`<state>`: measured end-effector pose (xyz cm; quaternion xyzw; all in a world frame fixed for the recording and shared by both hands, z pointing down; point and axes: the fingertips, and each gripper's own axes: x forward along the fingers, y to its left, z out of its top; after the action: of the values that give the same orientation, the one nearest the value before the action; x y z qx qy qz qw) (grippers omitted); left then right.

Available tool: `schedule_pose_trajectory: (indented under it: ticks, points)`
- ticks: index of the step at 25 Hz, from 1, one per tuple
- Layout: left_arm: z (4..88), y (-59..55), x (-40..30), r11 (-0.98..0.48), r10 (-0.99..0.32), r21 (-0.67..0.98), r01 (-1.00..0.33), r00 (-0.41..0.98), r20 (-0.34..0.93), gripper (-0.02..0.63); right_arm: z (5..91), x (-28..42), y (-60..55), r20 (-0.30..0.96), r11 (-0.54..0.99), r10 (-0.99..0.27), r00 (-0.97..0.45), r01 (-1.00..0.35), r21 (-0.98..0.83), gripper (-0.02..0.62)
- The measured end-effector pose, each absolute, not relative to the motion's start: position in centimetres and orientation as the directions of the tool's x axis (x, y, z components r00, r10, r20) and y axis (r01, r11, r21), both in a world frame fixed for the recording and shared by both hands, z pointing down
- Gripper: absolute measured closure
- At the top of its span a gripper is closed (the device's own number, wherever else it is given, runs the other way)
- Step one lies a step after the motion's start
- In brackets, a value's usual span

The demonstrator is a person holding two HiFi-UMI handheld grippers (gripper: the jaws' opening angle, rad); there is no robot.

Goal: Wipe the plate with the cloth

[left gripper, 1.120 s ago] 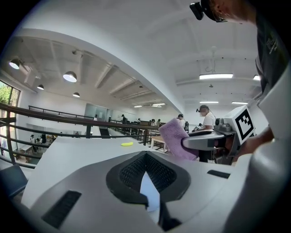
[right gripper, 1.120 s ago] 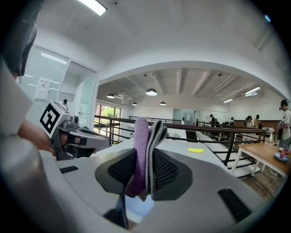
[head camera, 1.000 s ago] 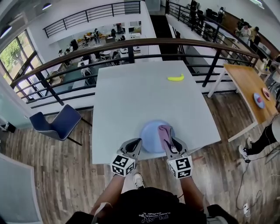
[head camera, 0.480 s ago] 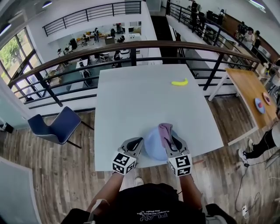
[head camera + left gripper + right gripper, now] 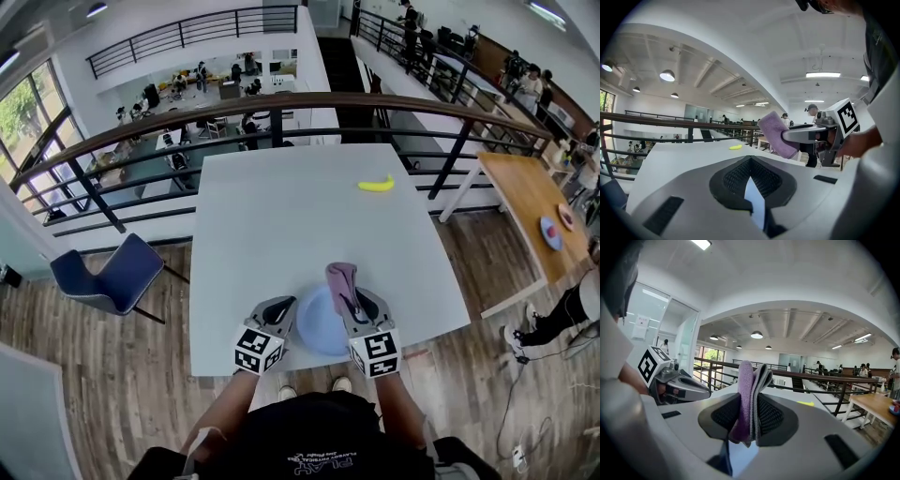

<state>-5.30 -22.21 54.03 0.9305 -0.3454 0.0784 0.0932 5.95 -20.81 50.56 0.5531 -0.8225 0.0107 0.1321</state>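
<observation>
A: The left gripper (image 5: 284,307)?
B: Closed on the blue plate (image 5: 317,326)'s left rim.
A: And the right gripper (image 5: 352,300)?
B: Clamped on the folded purple cloth (image 5: 341,278) — it stands over the plate, at the table (image 5: 281,216)'s near edge.

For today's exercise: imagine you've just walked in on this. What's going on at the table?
A person stands at the near edge of a white table with a tool in each hand. The left tool is shut on the rim of a light blue plate, steadying it. The right tool is shut on a folded purple cloth, held at the plate's far right side. Whether the cloth touches the plate cannot be told. A banana lies farther back on the table.
</observation>
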Motion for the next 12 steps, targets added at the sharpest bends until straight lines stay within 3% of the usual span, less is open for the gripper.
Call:
schedule_pose_trajectory:
  ticks: [12]
  points:
    - [56.7, -25.4, -3.3, -0.681, -0.672, 0.145, -0.718, 0.691, 0.268, 0.604, 52.4, 8.5, -23.3, 0.272, 0.46, -0.868, -0.416, -0.879, 0.124, 0.491]
